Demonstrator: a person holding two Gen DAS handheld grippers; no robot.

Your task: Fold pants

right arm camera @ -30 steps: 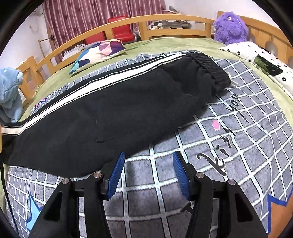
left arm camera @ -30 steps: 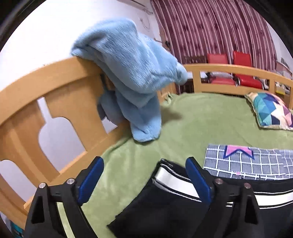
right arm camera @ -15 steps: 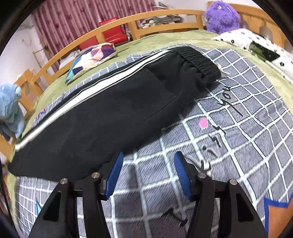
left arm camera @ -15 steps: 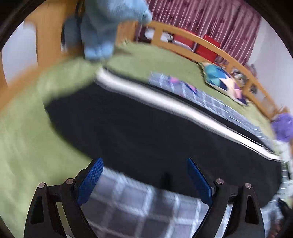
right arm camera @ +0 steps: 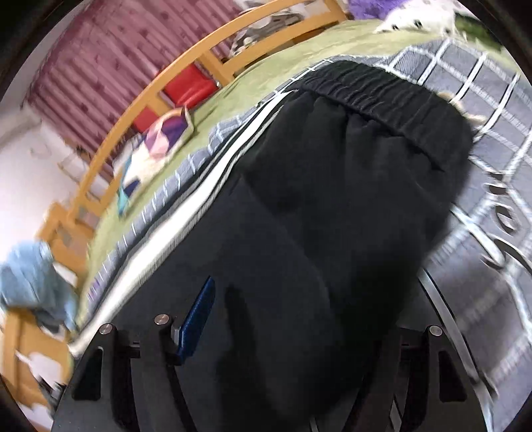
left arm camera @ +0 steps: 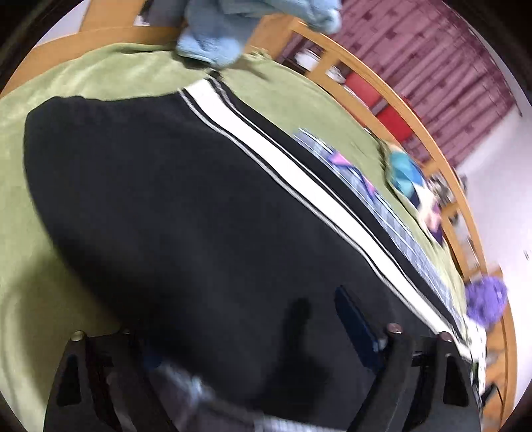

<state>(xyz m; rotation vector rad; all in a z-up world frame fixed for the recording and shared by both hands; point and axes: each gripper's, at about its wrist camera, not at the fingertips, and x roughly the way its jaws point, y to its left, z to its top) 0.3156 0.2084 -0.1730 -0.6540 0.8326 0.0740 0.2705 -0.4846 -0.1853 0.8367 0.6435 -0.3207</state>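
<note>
Black pants [left arm camera: 186,212] with a white side stripe [left arm camera: 299,179] lie flat along the bed. The left wrist view shows the leg end, the right wrist view the pants [right arm camera: 332,206] up to the elastic waistband [right arm camera: 375,96]. My left gripper [left arm camera: 252,335] is open, low over the near edge of the leg, with cloth between its fingers; its left finger is blurred and partly hidden. My right gripper [right arm camera: 299,319] is open, low over the near edge of the hip part; the cloth hides its right finger. Both views are blurred by motion.
A grey checked blanket [right arm camera: 492,166] lies under the pants on a green bedspread [left arm camera: 83,79]. A wooden bed rail [left arm camera: 382,89] runs along the far side, with a blue garment [left arm camera: 229,30] hung on it. A patterned pillow [right arm camera: 156,146] and a purple plush toy [left arm camera: 485,299] lie at the far side.
Both grippers have dropped down and forward onto the near edge of the pants. The left one swung from the bed rail to the leg end. The pants now fill both views.
</note>
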